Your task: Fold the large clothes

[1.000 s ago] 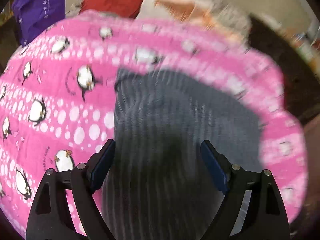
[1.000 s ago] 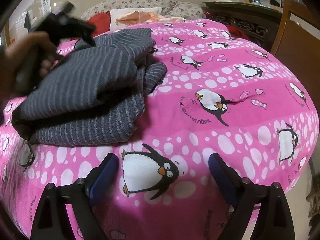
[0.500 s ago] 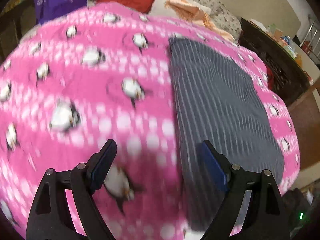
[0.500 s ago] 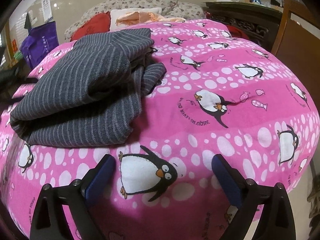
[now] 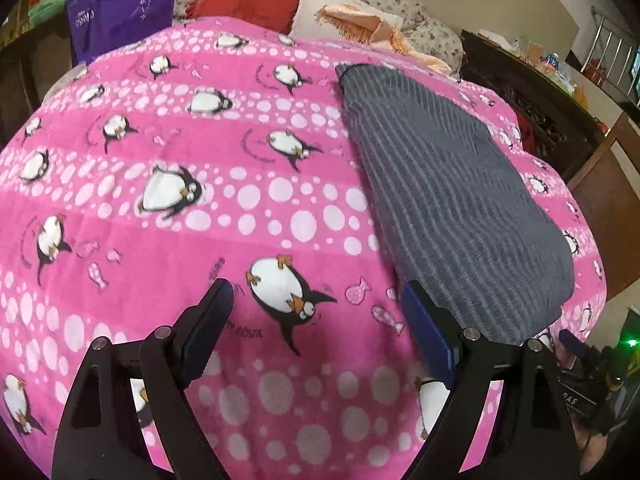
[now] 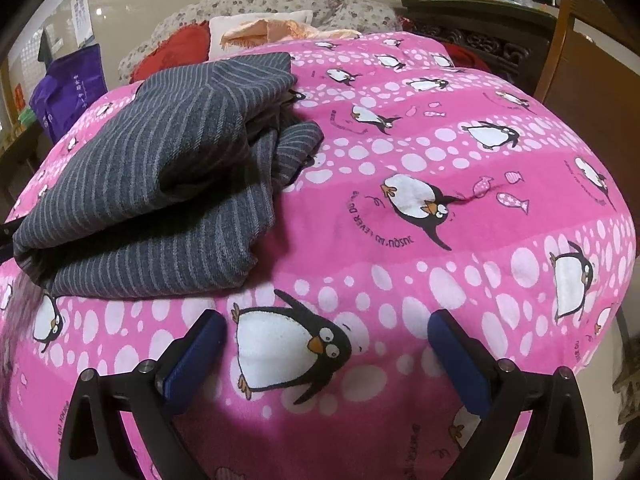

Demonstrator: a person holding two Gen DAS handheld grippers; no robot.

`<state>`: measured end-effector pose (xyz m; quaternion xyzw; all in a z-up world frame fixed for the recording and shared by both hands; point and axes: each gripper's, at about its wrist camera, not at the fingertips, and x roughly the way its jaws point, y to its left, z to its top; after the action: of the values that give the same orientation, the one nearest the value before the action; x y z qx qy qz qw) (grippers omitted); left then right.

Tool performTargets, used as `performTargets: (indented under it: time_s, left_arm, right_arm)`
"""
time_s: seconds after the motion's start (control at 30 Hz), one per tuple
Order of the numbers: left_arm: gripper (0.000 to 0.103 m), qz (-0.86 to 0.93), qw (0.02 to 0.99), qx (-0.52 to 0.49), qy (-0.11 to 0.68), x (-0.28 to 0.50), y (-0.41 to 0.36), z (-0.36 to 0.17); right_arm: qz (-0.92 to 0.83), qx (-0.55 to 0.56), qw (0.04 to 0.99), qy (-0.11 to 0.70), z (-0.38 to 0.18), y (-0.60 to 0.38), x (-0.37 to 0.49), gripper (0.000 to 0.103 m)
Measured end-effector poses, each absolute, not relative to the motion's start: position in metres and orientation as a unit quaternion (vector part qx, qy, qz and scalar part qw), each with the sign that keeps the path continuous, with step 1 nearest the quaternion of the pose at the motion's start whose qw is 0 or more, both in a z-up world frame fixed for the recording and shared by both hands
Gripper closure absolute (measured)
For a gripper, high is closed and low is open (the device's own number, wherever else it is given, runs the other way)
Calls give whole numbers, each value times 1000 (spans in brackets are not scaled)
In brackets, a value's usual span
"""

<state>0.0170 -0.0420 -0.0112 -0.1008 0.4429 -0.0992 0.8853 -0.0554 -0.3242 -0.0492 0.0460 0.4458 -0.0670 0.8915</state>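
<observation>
A grey striped garment lies folded in a thick stack on the pink penguin blanket; it also shows at the right of the left wrist view. My left gripper is open and empty, low over the blanket just left of the garment's near end. My right gripper is open and empty over bare blanket, in front of and to the right of the garment.
Red and white pillows and a peach cloth lie at the head of the bed. A purple bag hangs at the far left. Dark wooden furniture and a brown panel stand to the right.
My left gripper has drawn away from above the garment to its left side and hangs over bare blanket. The right gripper has barely moved. The garment lies still.
</observation>
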Motion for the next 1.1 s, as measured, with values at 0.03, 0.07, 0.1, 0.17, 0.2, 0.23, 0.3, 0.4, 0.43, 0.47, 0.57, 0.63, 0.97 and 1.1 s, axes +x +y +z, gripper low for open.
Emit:
performTargets:
  time_s: [0.03, 0.07, 0.1, 0.17, 0.2, 0.23, 0.3, 0.4, 0.43, 0.47, 0.57, 0.63, 0.97, 1.1]
  left_arm:
    - [17, -100, 884, -96, 446, 17, -45, -17]
    - [17, -98, 884, -83, 449, 17, -49, -22]
    - [17, -94, 885, -64, 452, 19, -54, -28]
    - [17, -88, 892, -30, 443, 15, -63, -32]
    - [16, -86, 893, -23, 440, 14, -65, -32]
    - [16, -84, 894, -13, 440, 13, -68, -33]
    - [13, -85, 896, -9, 436, 12, -69, -36]
    - [11, -87, 899, -14, 429, 11, -68, -38]
    - [11, -87, 900, -14, 427, 11, -67, -38]
    - [11, -87, 900, -14, 426, 11, -67, -38]
    - [11, -88, 902, -14, 423, 11, -67, -40]
    - [11, -89, 902, -14, 423, 11, -67, -40]
    - [10, -89, 900, -12, 427, 8, -68, -40]
    - [10, -109, 888, -27, 445, 11, -62, -31]
  right_arm:
    - [-68, 43, 891, 446, -49, -324, -56, 2]
    - [-69, 40, 891, 447, -49, -323, -57, 1]
    - [-69, 41, 891, 448, -49, -323, -57, 1]
    - [-69, 42, 890, 449, -50, -324, -57, 1]
    - [-71, 40, 890, 449, -50, -323, -57, 1]
    - [-72, 38, 890, 449, -50, -322, -58, 1]
    - [-73, 37, 890, 449, -50, -323, -57, 0]
    - [-72, 37, 890, 449, -50, -322, -57, 0]
    - [-73, 37, 890, 449, -50, -322, -57, 0]
    - [-73, 37, 890, 449, -50, -322, -56, 0]
    - [-75, 37, 889, 450, -51, -323, -55, 0]
    - [-78, 37, 888, 451, -51, -323, -54, 0]
    - [-82, 37, 884, 459, -50, -321, -53, 1]
    - [-77, 43, 891, 445, -24, -325, -54, 1]
